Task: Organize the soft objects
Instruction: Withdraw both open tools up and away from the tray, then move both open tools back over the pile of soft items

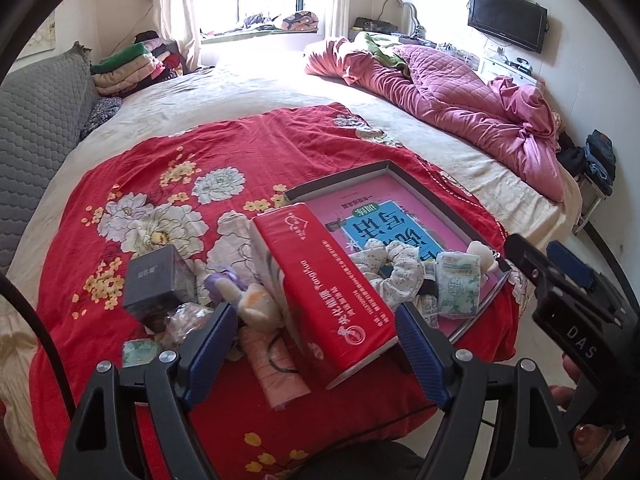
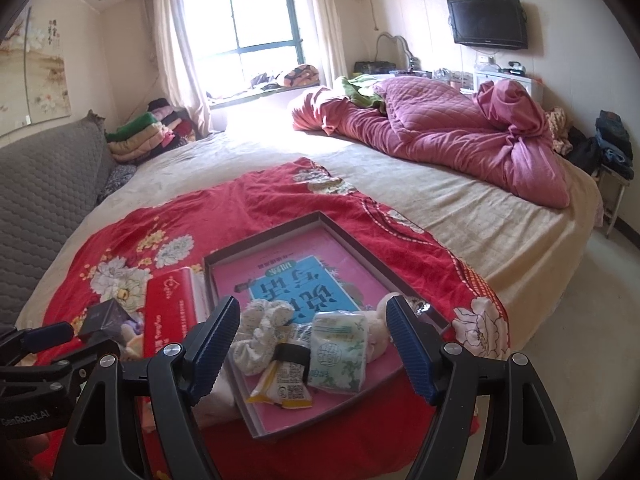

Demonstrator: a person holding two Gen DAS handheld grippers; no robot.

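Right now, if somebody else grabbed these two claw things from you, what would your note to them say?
Left gripper: open, empty, hovering around the near end of the red tissue pack.
Right gripper: open, empty, hovering over the tray.
Done: scrunchie, green tissue packet, snack packet and a plush toy lie in the tray.
Left: tissue pack leaning on the tray's edge; plush bits, pink cloth and black box on the red blanket beside it.

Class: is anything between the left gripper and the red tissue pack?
Nothing visible. The left gripper is open, its fingers either side of the red tissue pack's near end; the tray lies just beyond it.
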